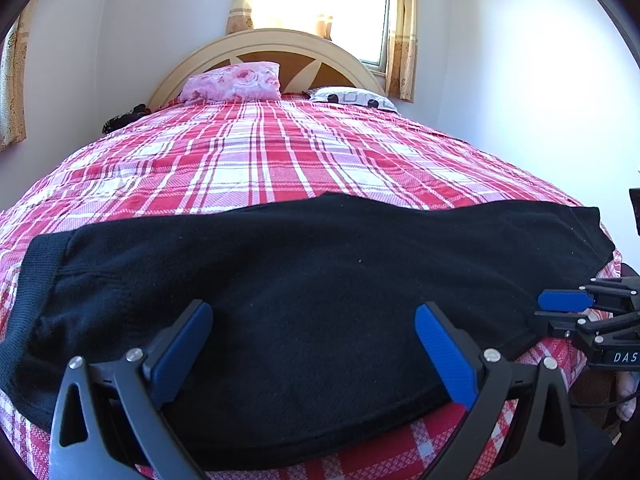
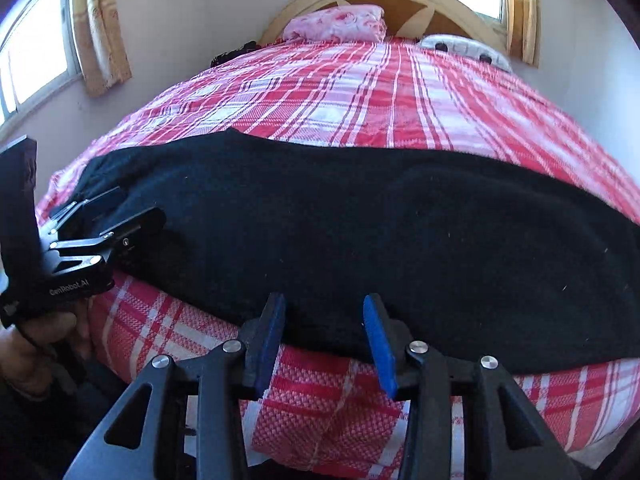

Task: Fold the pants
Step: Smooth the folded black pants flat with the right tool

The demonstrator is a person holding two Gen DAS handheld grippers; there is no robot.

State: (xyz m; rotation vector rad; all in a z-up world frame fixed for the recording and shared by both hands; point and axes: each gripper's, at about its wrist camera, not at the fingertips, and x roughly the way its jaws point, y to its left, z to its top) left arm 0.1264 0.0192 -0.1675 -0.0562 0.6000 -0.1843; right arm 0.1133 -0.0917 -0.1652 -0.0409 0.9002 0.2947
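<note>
The black pants [image 1: 304,280] lie flat across the foot of the bed, spread left to right; they also show in the right wrist view [image 2: 360,224]. My left gripper [image 1: 314,312] is wide open, its blue-padded fingers [image 1: 444,350] resting over the pants' near edge. My right gripper [image 2: 324,304] is open with a narrower gap, at the pants' near hem; it also shows at the right in the left wrist view [image 1: 560,308]. The left gripper appears at the left of the right wrist view [image 2: 120,208].
The bed has a red and white plaid cover [image 1: 248,152]. A pink pillow [image 1: 234,82] and a white patterned pillow [image 1: 352,98] lie by the headboard [image 1: 264,42]. A dark item [image 1: 124,118] sits at the far left bed edge. Walls stand close on both sides.
</note>
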